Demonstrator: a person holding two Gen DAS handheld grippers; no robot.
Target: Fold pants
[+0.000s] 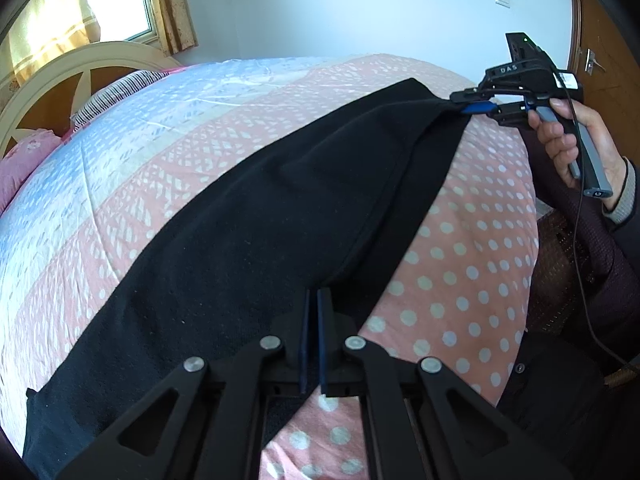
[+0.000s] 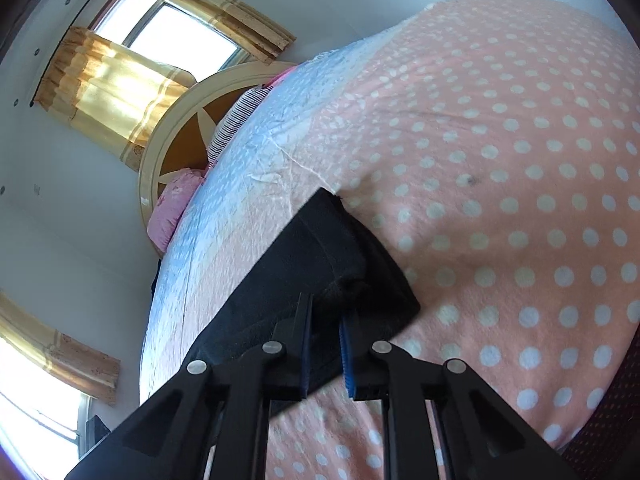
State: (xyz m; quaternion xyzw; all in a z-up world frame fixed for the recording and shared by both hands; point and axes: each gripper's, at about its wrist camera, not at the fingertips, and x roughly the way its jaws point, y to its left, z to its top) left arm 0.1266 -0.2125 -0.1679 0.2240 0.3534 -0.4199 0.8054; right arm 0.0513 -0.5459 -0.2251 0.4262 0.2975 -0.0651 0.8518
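Black pants lie stretched in a long band across the pink dotted bedspread. My left gripper is shut on the pants' near edge, the fabric pinched between its blue pads. My right gripper shows at the far right in the left wrist view, held by a hand, shut on the far end of the pants. In the right wrist view the right gripper grips a thick folded bunch of the black pants, lifted slightly off the bedspread.
A cream round headboard with a striped pillow and a pink pillow stands at the bed's far left. Curtained windows are behind it. The person's dark-sleeved arm is at the right, with a wooden door beyond.
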